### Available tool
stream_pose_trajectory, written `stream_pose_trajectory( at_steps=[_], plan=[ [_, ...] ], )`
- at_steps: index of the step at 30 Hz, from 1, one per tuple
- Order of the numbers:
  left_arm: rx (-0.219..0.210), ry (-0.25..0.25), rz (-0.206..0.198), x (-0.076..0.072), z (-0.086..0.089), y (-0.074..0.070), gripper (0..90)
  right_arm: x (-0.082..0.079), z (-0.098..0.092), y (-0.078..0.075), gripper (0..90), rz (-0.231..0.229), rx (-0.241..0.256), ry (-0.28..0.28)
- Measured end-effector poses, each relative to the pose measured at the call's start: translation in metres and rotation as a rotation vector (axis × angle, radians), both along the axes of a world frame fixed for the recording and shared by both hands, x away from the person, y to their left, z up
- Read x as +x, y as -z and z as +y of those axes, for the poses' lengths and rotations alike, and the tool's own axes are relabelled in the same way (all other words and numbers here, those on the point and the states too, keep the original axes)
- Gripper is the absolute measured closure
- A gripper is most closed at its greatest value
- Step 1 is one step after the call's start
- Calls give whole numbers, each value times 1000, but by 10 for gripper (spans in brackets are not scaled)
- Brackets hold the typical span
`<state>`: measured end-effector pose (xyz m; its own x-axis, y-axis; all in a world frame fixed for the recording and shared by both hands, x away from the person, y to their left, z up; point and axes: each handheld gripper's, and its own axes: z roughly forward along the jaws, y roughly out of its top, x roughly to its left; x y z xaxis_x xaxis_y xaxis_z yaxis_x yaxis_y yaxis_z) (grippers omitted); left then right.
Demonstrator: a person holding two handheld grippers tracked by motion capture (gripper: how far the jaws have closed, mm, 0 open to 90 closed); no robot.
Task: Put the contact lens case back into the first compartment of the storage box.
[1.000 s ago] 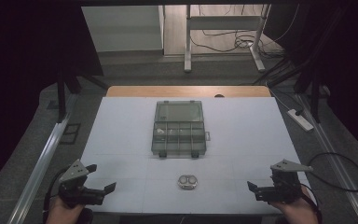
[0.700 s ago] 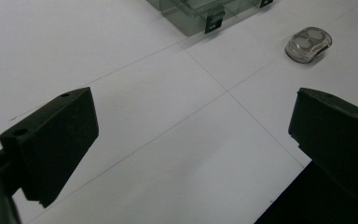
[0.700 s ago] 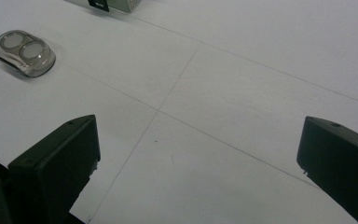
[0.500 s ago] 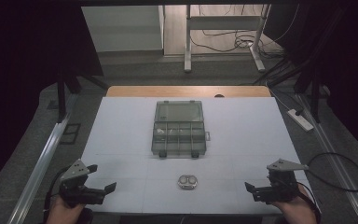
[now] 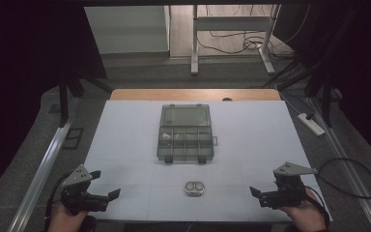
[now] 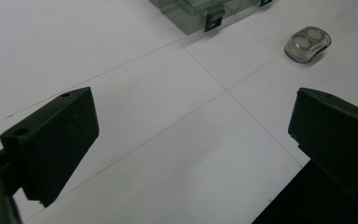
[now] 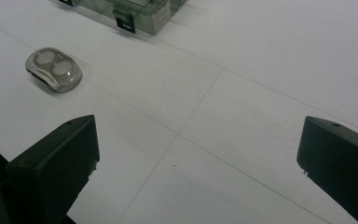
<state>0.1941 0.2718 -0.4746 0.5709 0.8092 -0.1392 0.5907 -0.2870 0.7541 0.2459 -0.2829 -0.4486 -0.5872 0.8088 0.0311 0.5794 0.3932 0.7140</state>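
Grippers framed the scene at the table's near edge, and between them lay the small clear case. At far left, the left gripper (image 5: 107, 198) was held in the person's left hand (image 5: 65, 218) over the near-left corner of the white table (image 5: 125, 145); its jaws stood wide apart and held nothing, with bare tabletop between them in the left gripper view. Toward the middle, the small clear case (image 5: 194, 188) with two round white pieces inside rested flat on the table, well apart from both grippers. Just behind it sat the grey compartment box (image 5: 185, 134), its lid closed and latches facing the person. At right, the right gripper (image 5: 257, 195), held in the right hand (image 5: 303, 215), pointed inward toward the case, its jaws likewise spread wide and empty above the white surface.
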Motion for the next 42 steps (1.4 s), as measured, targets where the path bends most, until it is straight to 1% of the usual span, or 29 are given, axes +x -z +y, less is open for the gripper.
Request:
stream_pose_trajectory(
  at_steps=[8, 13, 26, 35, 42],
  plan=[
    [1, -4, 2, 0, 0, 0, 16, 6, 8, -2, 0, 21, 33, -69],
    [2, -4, 1, 0, 0, 0, 16, 9, 13, -2, 0, 31, 43, -83],
    [2, -4, -1, 0, 0, 0, 17, 15, 26, -4, 0, 41, 44, -125],
    [4, -6, -1, 0, 0, 0, 18, 22, 41, -3, 0, 57, 37, -167],
    [2, -7, -1, 0, 0, 0, 19, 29, 51, 1, 0, 63, 31, -192]
  ],
)
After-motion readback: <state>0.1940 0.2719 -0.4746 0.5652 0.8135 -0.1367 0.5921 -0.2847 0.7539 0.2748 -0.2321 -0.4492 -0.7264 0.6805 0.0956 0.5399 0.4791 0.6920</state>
